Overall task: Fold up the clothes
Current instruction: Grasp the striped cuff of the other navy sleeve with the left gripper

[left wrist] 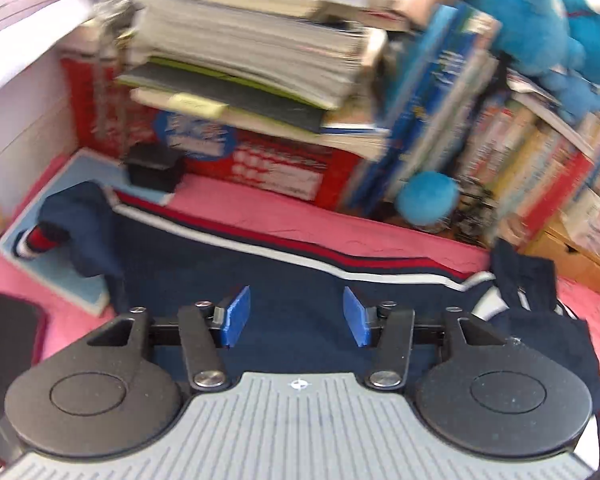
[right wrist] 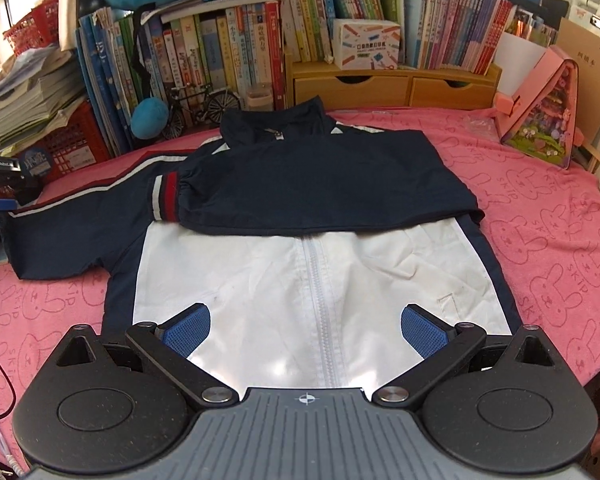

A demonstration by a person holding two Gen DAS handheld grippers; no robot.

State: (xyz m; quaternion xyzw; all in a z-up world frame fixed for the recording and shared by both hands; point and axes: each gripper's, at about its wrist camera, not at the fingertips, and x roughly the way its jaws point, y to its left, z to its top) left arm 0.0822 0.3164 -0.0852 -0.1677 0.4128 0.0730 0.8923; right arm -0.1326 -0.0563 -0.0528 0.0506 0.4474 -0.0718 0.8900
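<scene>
Navy-and-white zip-front nylon jacket [right wrist: 300, 216] spread flat mid-tabletop on pink rabbit-print towel cloth [right wrist: 548, 216], right sleeve [right wrist: 320, 184] already laid across chest for folding. Left sleeve [left wrist: 260, 256] stretched toward left edge, under left gripper [left wrist: 296, 316], jaws spread, empty. Right gripper [right wrist: 306, 332] likewise spread above hem.

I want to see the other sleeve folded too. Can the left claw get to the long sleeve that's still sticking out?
Probably yes. The left claw is open with nothing between its pads, right above the outstretched sleeve. Nothing lies on that part of the sleeve, so the way looks free.
</scene>
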